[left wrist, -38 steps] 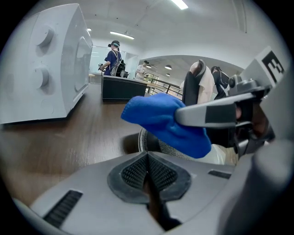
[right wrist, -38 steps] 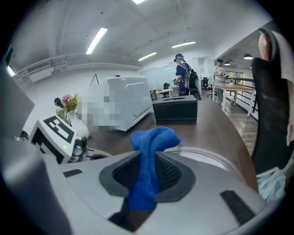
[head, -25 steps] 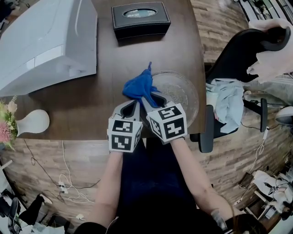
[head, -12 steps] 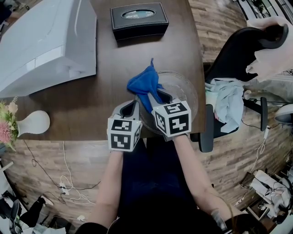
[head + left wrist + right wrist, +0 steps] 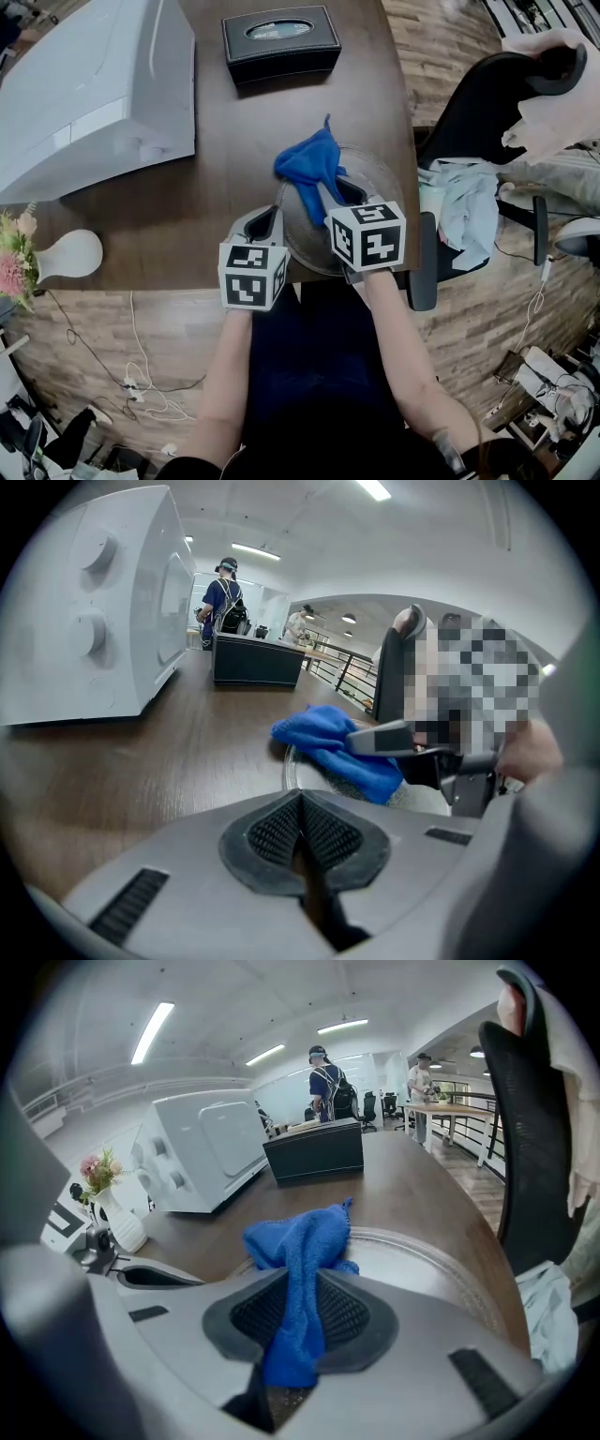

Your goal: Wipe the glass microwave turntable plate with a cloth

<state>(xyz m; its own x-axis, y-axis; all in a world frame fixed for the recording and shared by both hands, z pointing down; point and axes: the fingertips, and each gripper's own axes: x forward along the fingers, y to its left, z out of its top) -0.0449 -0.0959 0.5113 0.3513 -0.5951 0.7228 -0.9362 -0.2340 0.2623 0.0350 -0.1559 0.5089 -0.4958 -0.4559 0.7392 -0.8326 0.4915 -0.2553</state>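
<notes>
The round glass plate (image 5: 375, 183) lies on the brown table near its front right corner. My right gripper (image 5: 330, 193) is shut on a blue cloth (image 5: 307, 163), which drapes over the plate's far left part. In the right gripper view the cloth (image 5: 298, 1246) hangs between the pads over the plate (image 5: 422, 1265). My left gripper (image 5: 270, 219) is shut at the plate's left rim and seems to pinch it. In the left gripper view the rim (image 5: 291, 766) runs into the closed jaws of that gripper (image 5: 300, 803), and the cloth (image 5: 328, 744) lies beyond.
A white microwave (image 5: 84, 84) fills the table's far left. A black tissue box (image 5: 281, 39) sits at the back. A white vase (image 5: 66, 251) with flowers stands at the front left edge. A black office chair (image 5: 487, 112) with a pale cloth (image 5: 464, 211) is close on the right.
My right gripper has carried the blue cloth to the right, further over the plate. The left gripper has stayed at the plate's left rim.
</notes>
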